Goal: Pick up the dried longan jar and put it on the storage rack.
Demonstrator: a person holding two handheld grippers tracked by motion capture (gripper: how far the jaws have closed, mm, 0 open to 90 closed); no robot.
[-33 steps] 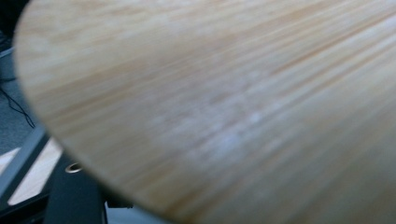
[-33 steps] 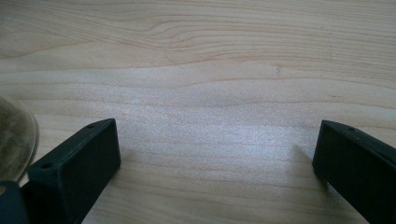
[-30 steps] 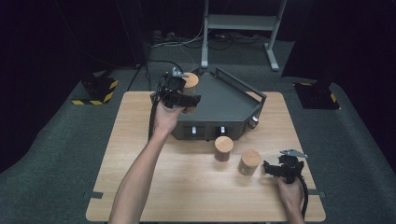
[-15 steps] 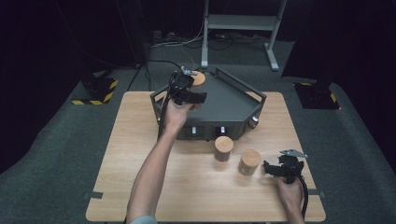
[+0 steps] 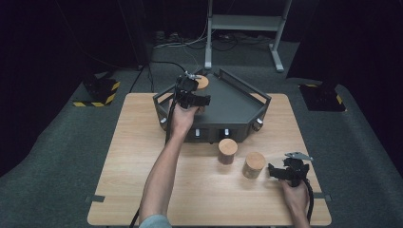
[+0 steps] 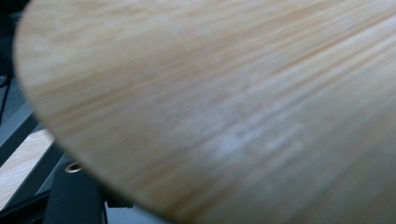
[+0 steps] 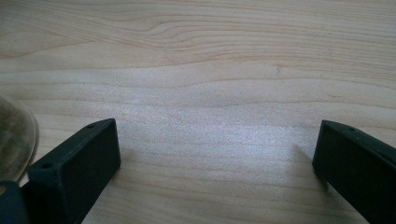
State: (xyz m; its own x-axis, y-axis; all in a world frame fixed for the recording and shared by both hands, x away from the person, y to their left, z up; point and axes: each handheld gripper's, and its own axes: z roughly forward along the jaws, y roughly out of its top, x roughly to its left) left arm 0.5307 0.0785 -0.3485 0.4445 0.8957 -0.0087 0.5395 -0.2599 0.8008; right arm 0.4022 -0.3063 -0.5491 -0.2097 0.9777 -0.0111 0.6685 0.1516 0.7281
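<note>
- Wooden lid (image 5: 201, 81) is clamped in our left gripper (image 5: 192, 92), over the dark tray (image 5: 237, 102).
- Our right gripper (image 5: 280, 172) rests on the table (image 5: 133, 156), jaws wide apart and empty, beside a jar (image 5: 253, 165).

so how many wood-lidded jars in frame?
3. One jar stands on the table just before the dark tray; a second jar right of it, near the right gripper; the third in the left gripper, over the tray's far corner.
</note>
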